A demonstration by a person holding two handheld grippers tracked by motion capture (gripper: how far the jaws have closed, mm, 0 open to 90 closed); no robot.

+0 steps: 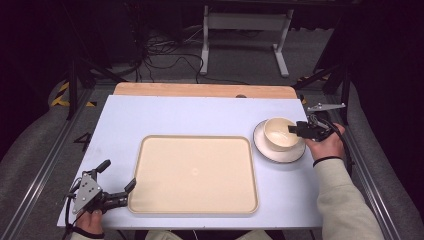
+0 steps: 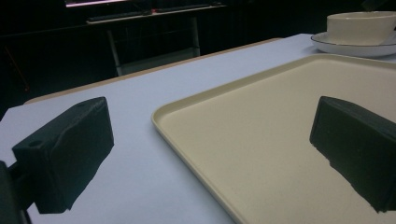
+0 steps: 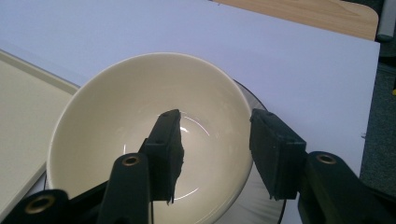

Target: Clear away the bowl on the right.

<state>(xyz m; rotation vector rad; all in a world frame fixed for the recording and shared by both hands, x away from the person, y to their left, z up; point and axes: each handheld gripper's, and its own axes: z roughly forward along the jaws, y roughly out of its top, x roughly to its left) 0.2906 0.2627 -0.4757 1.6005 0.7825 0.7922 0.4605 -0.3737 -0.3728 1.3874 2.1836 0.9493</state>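
White table (image 1: 200, 115), tray (image 1: 194, 174) beside saucer (image 1: 265, 150), right gripper (image 1: 299, 129) jaws straddling bowl (image 1: 280, 134) rim, unpressed, left gripper (image 1: 120, 179) jaws spread.

Bowl (image 3: 140, 135) glossy glazed ceramic; tray (image 1: 195, 172) matt smooth plastic.

White-topped table (image 1: 200, 117), bare wood strip along the far edge. Lying directly on it: a beige tray (image 1: 194, 174) at centre front, and a dark-rimmed saucer (image 1: 279, 150) just beside the tray's far right corner.
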